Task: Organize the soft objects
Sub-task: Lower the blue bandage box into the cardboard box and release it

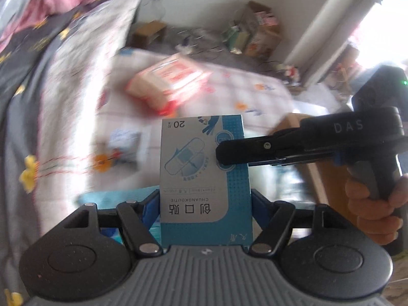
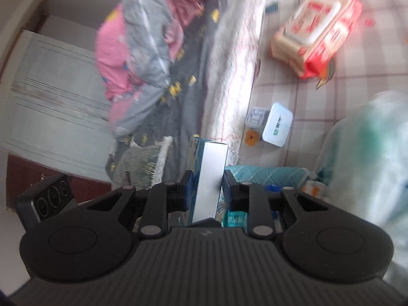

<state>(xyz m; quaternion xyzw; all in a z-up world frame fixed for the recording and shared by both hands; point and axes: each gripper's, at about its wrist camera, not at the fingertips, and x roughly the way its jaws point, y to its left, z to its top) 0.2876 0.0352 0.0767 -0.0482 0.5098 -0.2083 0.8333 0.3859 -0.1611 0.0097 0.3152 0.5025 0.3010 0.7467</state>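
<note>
Your left gripper (image 1: 206,199) has its blue pads pressed against the two long edges of a flat blue-and-white bandage box (image 1: 204,168), so it is pinching the box across its width. The box stands up between the fingers with its printed face toward the camera, upside down: a plaster drawing in the middle, "20" near the far end, "CHUANGKOUTIE" and three large characters near the gripper body. The box looks crisp and undented.

Your right gripper (image 2: 207,186) clamps the same box across its thin dimension; in its own view the narrow white side of the box fills the gap between the nearly closed fingers. From the left view, that gripper comes in from the right, its black fingertip lying on the box's upper right part, with your hand (image 1: 377,211) wrapped round the handle. So both tools grip one box, which is lifted off the bedding.

Beyond the box, the bed sheet (image 1: 229,86) with a pale check and small flowers carries a red-and-cream pack of wipes (image 1: 168,84), blurred, toward the far edge. Nearer lies a small white tin (image 2: 277,125) beside a little printed packet (image 2: 256,118). A grey quilt (image 2: 183,97) with yellow motifs and a pink bundle (image 2: 114,58) lie along one side.
</note>
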